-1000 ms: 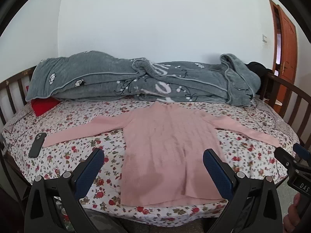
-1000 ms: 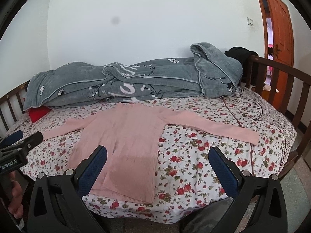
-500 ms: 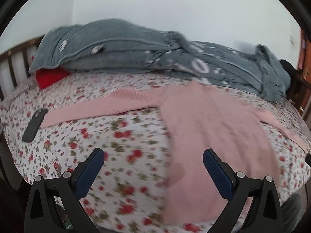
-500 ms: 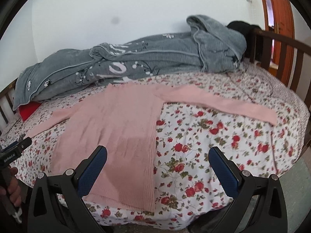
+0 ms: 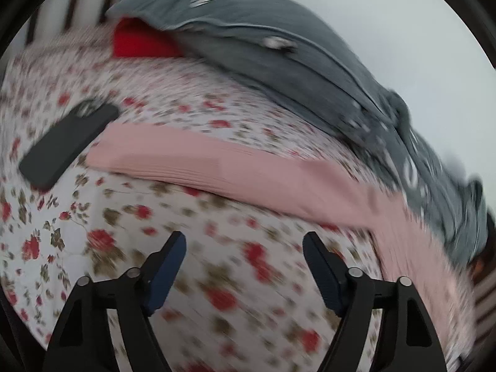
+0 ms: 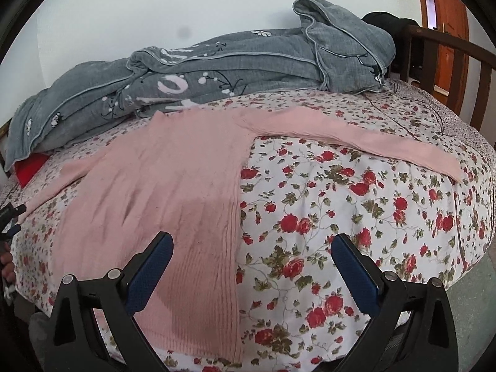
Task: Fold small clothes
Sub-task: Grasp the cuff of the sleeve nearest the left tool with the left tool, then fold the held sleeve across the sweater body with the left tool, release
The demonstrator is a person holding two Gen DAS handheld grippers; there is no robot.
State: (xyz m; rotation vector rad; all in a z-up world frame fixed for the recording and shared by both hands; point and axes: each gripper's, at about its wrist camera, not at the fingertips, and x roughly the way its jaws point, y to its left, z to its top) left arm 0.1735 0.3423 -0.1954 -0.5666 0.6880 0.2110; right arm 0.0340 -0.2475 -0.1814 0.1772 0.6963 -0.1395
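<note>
A pink long-sleeved sweater (image 6: 173,186) lies flat on the floral bedsheet (image 6: 341,217), both sleeves spread out. Its right sleeve (image 6: 356,136) reaches toward the bed's right side. In the blurred left wrist view its left sleeve (image 5: 201,164) lies across the sheet just beyond my left gripper (image 5: 245,248), which is open and empty above the sheet. My right gripper (image 6: 251,251) is open and empty, hovering over the sweater's lower right hem edge.
A black phone (image 5: 68,145) lies by the left sleeve's cuff. A grey blanket (image 6: 217,62) is heaped along the back, with a red item (image 5: 139,43) under its left end. Wooden bed rails (image 6: 449,62) stand at the right, a door (image 6: 446,15) behind.
My left gripper has swung left and closer to the bed, now over the left sleeve, and its jaws have narrowed somewhat. My right gripper has moved in toward the sweater's hem.
</note>
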